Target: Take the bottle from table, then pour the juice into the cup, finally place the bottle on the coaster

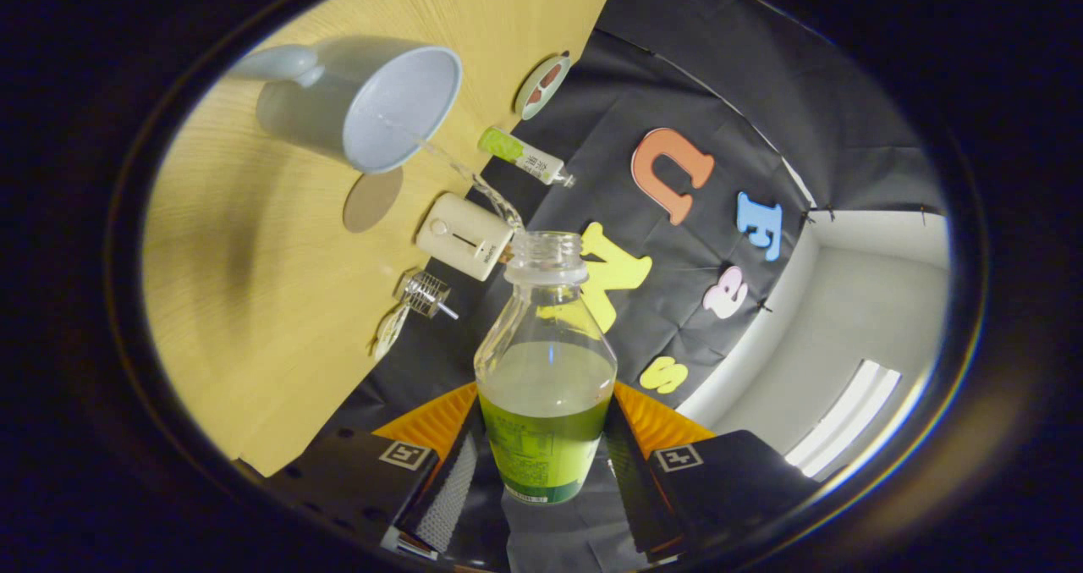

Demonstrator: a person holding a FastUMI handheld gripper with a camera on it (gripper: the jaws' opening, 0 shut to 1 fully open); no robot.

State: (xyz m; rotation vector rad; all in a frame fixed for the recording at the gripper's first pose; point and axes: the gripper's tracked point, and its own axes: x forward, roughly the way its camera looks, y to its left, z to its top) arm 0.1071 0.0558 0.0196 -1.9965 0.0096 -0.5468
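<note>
With its two fingers pressed against opposite sides of the bottle's lower body, the gripper (546,459) pinches the bottle (546,370) between them, the fingers spread just as wide as the bottle itself. The bottle is clear plastic, uncapped, and carries a green label band low on its body; it is tipped over relative to the table (254,302), so that its open mouth points beyond the fingers toward the cup (372,103). Pale greenish juice fills roughly the lower half of the bottle, with the neck and shoulder clear above it. A thin stream of liquid (474,179) arcs from the bottle's mouth across to the cup, entering at the near rim. The cup is light blue with a handle on its far side and stands on the wooden table; how much liquid it holds cannot be told. A round brown coaster (372,201) lies flat on the table just beside the cup, bare. Nearby on the table are a cream box-shaped device (464,236), a small tube with a green label (523,157), a small clear ribbed object (423,294) and a round dish (541,86) near the table's edge.
</note>
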